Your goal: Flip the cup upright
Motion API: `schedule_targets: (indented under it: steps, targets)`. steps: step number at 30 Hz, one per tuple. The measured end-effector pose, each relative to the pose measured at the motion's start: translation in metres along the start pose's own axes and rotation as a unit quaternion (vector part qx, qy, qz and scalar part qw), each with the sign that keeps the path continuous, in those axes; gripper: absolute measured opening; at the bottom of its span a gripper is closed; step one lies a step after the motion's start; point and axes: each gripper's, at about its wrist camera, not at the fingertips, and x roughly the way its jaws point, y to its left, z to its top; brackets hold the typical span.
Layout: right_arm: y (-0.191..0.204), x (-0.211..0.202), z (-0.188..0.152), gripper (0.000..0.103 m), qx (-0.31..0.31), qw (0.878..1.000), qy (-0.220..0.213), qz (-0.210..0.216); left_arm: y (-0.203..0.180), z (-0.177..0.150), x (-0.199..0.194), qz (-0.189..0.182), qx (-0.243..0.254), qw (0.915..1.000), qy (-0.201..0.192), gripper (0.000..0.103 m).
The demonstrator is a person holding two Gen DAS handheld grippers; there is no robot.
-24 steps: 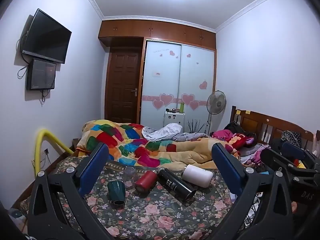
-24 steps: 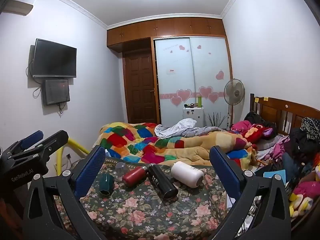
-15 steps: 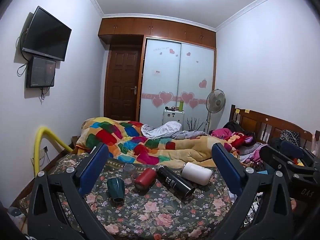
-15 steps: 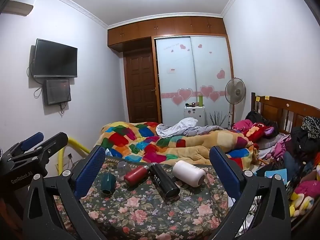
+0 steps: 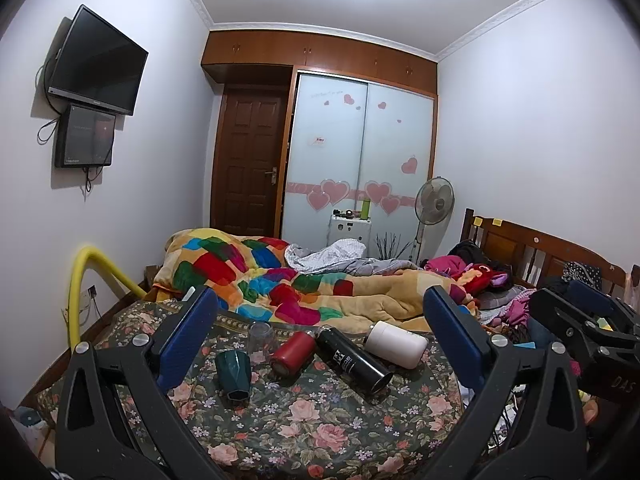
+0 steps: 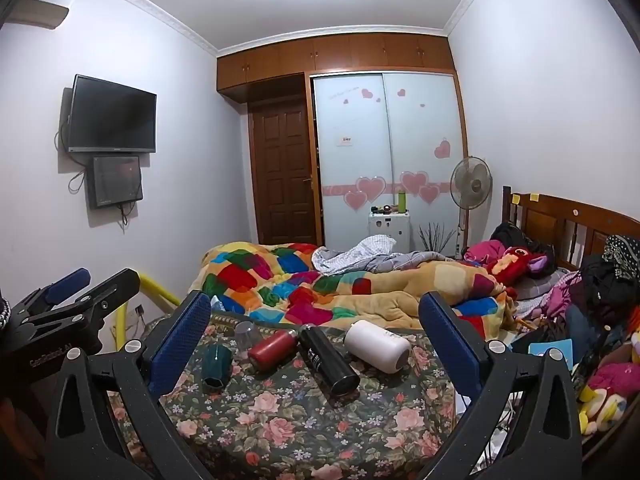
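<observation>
I have both tools held above the near edge of the floral cloth [image 5: 320,420], and neither touches anything. My left gripper [image 5: 320,344] is spread wide, its blue pads [image 5: 188,340] far apart with nothing between them; my right gripper [image 6: 316,340] is just as wide and also empty. In the right wrist view the left gripper shows again at the far left edge [image 6: 68,300], well clear of the cups.

Five vessels sit in a loose row across the cloth. The green cup [image 5: 234,372] is the nearest on the left; it stands mouth down, its flat base up, its long axis roughly vertical with a slight lean. Just beyond it is a clear glass [image 5: 261,334], which also looks inverted, though it is too faint for me to be sure. The red bottle [image 5: 292,352] lies on its side, its long axis running from near left to far right. The black flask [image 5: 352,360] lies beside it, touching or nearly so, its axis running from far left to near right, one end facing me. The white tumbler [image 5: 396,344] lies on its side furthest right, its long axis slanting the same way. Behind them is a patchwork quilt [image 5: 248,276].
</observation>
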Motion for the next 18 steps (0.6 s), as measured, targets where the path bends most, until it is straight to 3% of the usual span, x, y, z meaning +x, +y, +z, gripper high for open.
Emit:
schedule_targets:
  steps: [18]
  targets:
    - [-0.0016, 0.0004, -0.0006, 0.103, -0.002, 1.000, 0.005, -0.001, 0.0001, -0.0027, 0.0070, 0.009, -0.004, 0.9999, 0.009, 0.103]
